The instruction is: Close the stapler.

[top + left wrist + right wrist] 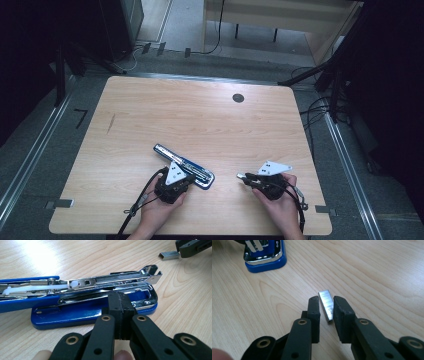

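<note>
My left claw (119, 312) is pinched fully together with nothing between its pads, its tip pressing down on the blue base of the opened stapler (95, 302), which lies at lower centre of the high view on the tabletop (200, 115). My right claw (326, 308) stands narrowly apart around the strip of staples (326, 305), lower right of centre in the high view; the strip sits between the pads, but I can't tell that they press on it, so I count it as not yet gripped.

To do this well, I judge I should close squarely on the strip's long flat sides, gently, since a hard squeeze could snap it. I'd lift it level, keep the left claw pinning the stapler steady, and slide the strip legs-down into the open metal channel.

By count: one stapler, one staple strip, two claws.
</note>
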